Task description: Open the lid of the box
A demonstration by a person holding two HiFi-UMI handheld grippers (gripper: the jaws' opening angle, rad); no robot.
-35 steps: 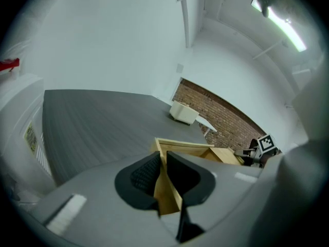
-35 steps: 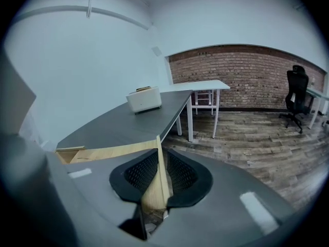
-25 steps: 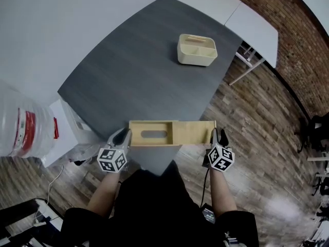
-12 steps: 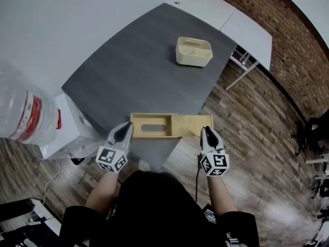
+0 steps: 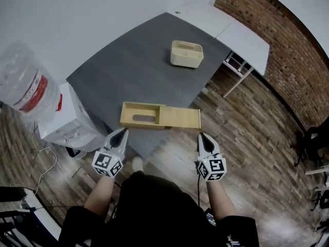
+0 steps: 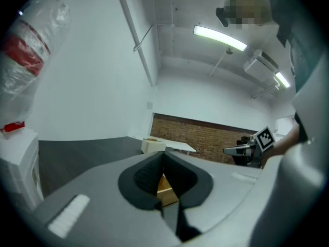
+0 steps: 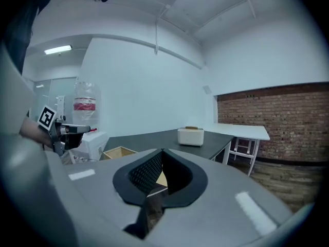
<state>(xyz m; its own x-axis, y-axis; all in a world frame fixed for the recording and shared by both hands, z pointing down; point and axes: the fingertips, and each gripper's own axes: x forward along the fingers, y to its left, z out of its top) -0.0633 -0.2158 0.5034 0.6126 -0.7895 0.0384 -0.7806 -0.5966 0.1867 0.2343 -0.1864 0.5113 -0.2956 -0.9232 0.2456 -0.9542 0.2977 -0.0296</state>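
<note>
Holding your left hand-held gripper (image 5: 122,131) and right hand-held gripper (image 5: 201,136) pressed together, empty, just off the near edge of the worktop (image 5: 139,71), you have the box (image 5: 143,116) lying along that edge, its lid (image 5: 181,118) slid partly out.

Backed the left gripper (image 5: 124,131) off the left end of the box (image 5: 146,115); backed the right gripper (image 5: 201,136) off the free end of the lid (image 5: 181,118). Closing the right jaws from wide apart, tips now meeting, nothing between them. Left the box ahead of both jaw tips, apart from them, no longer touched.
</note>
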